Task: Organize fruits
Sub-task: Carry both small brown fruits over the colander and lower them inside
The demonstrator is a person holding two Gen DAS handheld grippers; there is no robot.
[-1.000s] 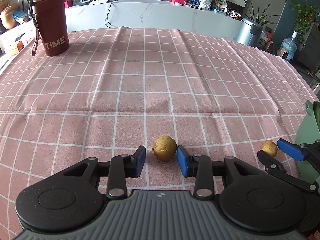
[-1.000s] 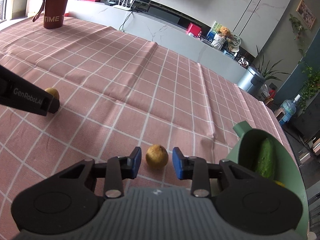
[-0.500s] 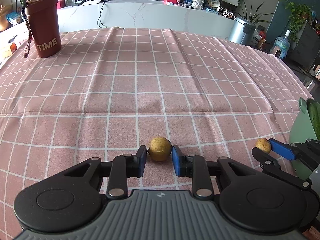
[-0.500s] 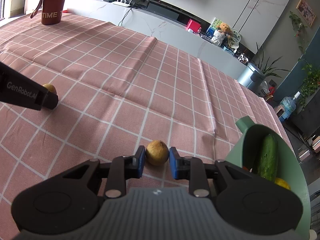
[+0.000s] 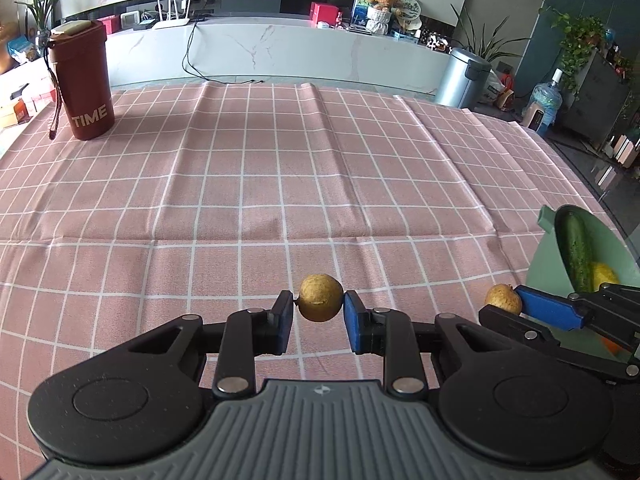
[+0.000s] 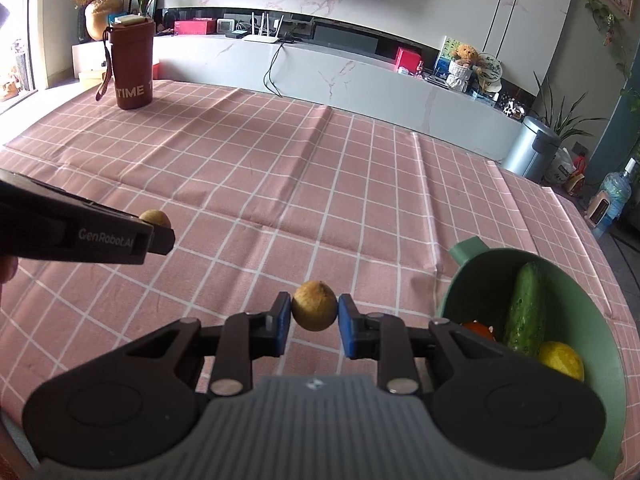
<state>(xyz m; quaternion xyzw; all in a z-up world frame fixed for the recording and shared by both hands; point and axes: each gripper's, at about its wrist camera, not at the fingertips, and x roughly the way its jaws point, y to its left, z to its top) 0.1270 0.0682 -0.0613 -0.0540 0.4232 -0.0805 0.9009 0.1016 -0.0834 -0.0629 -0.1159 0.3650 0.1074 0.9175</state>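
My left gripper (image 5: 319, 311) is shut on a small round brown fruit (image 5: 321, 297) and holds it above the pink checked tablecloth (image 5: 256, 184). My right gripper (image 6: 313, 315) is shut on a second brown fruit (image 6: 314, 305), also lifted. The right gripper and its fruit (image 5: 503, 298) show at the right of the left wrist view; the left gripper's fruit (image 6: 155, 218) shows at the left of the right wrist view. A green bowl (image 6: 468, 280) at the right holds a cucumber (image 6: 526, 306), a lemon (image 6: 560, 360) and a red fruit (image 6: 478, 329).
A dark red "TIME" tumbler (image 5: 82, 84) with a strap stands at the far left of the table. A white marble counter (image 5: 280, 52) runs behind the table's far edge. A grey bin (image 5: 460, 78) stands past the right far corner.
Both grippers have closed on their fruits and lifted them off the cloth. The views have risen and tilted up, showing more of the room.
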